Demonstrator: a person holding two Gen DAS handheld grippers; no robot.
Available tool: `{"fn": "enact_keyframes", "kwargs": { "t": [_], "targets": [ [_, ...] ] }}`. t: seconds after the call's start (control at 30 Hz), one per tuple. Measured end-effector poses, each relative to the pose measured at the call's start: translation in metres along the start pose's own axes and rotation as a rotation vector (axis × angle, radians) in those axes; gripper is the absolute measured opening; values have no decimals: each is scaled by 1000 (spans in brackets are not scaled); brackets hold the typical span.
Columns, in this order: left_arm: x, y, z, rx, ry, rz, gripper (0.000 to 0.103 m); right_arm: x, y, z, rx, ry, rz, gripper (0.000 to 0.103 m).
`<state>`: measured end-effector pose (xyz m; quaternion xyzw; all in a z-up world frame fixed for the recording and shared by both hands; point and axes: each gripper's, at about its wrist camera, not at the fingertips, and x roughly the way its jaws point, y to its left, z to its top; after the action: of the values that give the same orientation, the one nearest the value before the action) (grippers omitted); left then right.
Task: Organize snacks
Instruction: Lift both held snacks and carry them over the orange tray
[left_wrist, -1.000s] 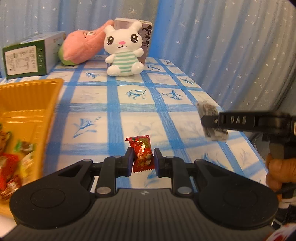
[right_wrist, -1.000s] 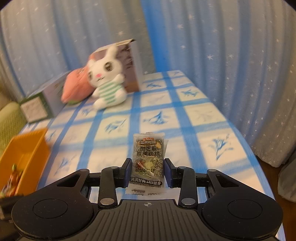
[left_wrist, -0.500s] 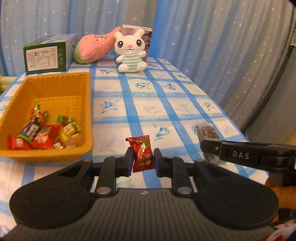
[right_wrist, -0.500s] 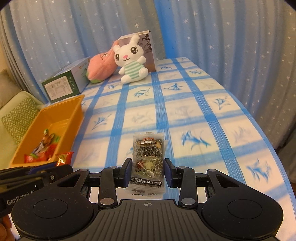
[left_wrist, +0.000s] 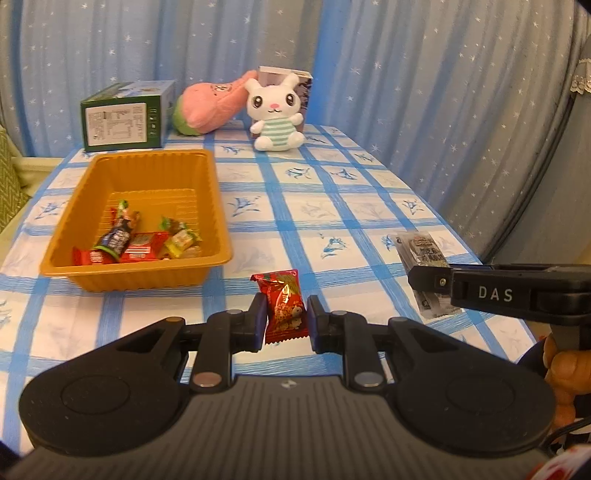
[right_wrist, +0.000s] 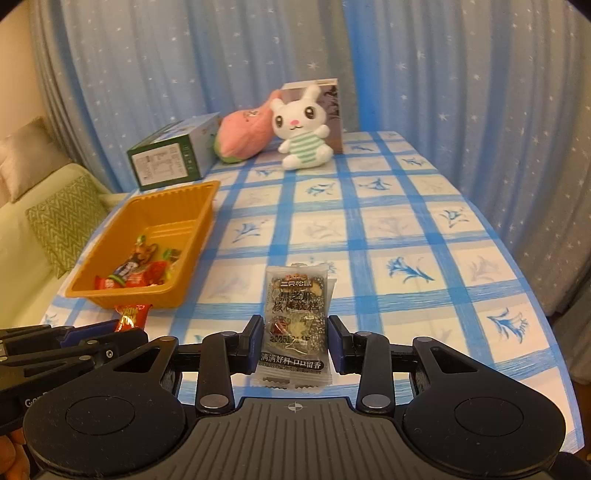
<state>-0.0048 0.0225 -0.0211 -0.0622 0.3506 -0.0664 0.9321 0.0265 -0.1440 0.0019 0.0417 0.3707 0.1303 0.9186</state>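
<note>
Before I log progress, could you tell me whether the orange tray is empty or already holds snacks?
Partly filled: the orange tray holds several wrapped snacks at its near end; its far end is bare.

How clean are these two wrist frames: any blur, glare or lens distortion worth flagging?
Left wrist view: sharp, warm indoor light; fisheye bows the blue checked tablecloth, corners vignetted; slight glint on the red foil candy wrapper. Right wrist view: also sharp, print on the clear dark sesame snack packet legible; curtains curve towards the edges; no motion blur.
</note>
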Motion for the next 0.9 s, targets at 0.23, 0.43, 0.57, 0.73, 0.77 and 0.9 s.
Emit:
{"fn": "enact_keyframes", "kwargs": {
  "t": [0.23,0.43,0.57,0.73,0.77,0.9],
  "targets": [
    [-17,15,1,-21,-18,21,20,0,26,-1,-36,2,45,37],
    [-28,27,4,-42,-34,29,20,2,43,3,-66,5,69,37],
    [-33,33,5,-45,-36,38,20,3,51,7,-78,4,81,37],
    [-37,42,8,-59,-44,47,20,8,65,12,-102,2,98,37],
    [-39,43,9,-59,-47,49,20,9,68,13,-105,3,102,37],
    [-43,51,14,-57,-58,67,20,13,78,14,-117,5,118,37]
  ]
}}
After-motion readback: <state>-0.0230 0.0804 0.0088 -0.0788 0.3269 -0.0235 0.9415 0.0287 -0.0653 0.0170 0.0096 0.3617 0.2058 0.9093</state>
